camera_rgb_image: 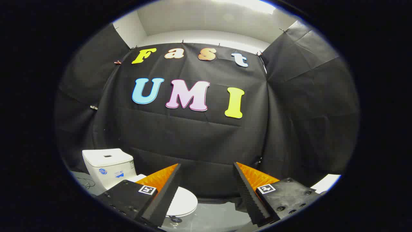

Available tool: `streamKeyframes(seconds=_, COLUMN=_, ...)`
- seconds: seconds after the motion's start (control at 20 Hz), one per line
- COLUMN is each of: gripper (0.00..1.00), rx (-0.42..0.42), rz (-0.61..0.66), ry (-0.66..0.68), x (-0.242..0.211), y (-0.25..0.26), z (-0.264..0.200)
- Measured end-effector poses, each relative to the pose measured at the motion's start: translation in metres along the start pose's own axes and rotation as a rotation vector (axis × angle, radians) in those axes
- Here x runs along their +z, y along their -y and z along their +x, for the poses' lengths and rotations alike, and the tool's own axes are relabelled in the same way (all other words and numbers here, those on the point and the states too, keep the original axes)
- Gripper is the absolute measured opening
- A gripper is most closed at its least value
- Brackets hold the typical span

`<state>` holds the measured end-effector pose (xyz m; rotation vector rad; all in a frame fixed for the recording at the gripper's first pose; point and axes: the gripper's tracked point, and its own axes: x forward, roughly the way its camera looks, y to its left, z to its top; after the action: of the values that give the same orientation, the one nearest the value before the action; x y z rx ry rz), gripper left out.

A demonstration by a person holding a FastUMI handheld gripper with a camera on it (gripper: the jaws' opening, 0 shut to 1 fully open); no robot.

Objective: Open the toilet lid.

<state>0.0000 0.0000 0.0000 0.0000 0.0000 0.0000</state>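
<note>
A white toilet stands on the floor against the black cloth wall, down and to the left of my fingers. Its tank [107, 166] rises at the back. The white lid [184, 202] lies flat and closed over the bowl, partly hidden behind my left finger [162, 193]. My gripper [207, 166] hangs in the air above and in front of the toilet, open, with a wide gap and nothing between its orange-and-black fingers. The right finger [251, 190] is off to the right of the lid.
Grey glossy floor [212, 219] lies below the fingers. A thin cable [85, 183] runs on the floor left of the tank. A white object's corner [326, 183] shows to the far right. Black cloth walls close in on three sides.
</note>
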Motion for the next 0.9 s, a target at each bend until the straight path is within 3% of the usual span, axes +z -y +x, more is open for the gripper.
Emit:
streamKeyframes(seconds=0.75, gripper=0.97, rx=0.028, rz=-0.037, ry=0.024, x=0.004, y=-0.006, z=-0.007)
streamKeyframes(seconds=0.9, gripper=0.97, rx=0.106, rz=-0.023, ry=-0.019, x=-0.012, y=-0.026, z=0.001)
